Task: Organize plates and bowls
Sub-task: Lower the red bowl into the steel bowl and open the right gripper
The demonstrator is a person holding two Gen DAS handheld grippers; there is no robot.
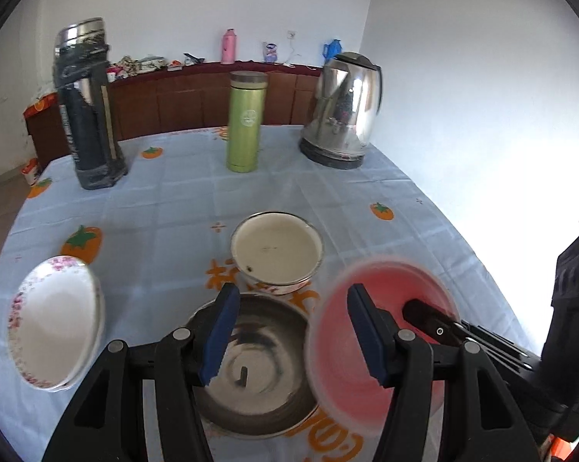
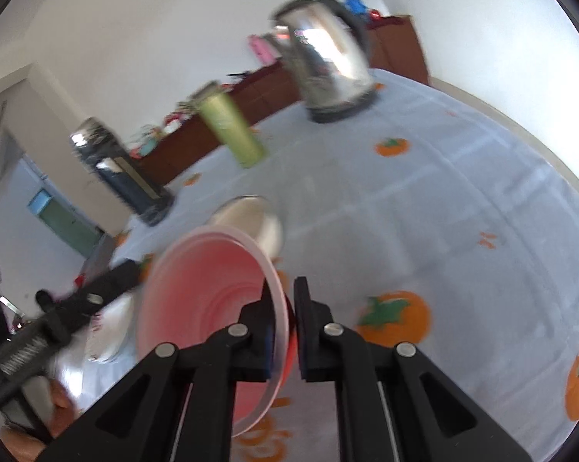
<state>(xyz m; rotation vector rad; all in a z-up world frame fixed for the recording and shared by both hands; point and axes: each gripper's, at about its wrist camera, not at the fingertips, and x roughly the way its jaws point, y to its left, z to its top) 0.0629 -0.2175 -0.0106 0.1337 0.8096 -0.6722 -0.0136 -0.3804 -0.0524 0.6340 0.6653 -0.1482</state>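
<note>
My right gripper [image 2: 285,327] is shut on the rim of a pink plastic bowl [image 2: 212,308] and holds it tilted above the table; the bowl also shows blurred in the left wrist view [image 1: 385,346]. My left gripper [image 1: 289,331] is open and empty above a steel bowl [image 1: 258,369]. A cream enamel bowl [image 1: 276,248] stands just behind the steel bowl. A stack of white floral plates [image 1: 54,319] lies at the left.
A dark thermos [image 1: 87,107], a green flask [image 1: 245,121] and a steel kettle [image 1: 343,107] stand at the back of the table. The tablecloth [image 1: 174,208] is light blue with orange fruit prints. A wooden cabinet [image 1: 197,100] runs behind.
</note>
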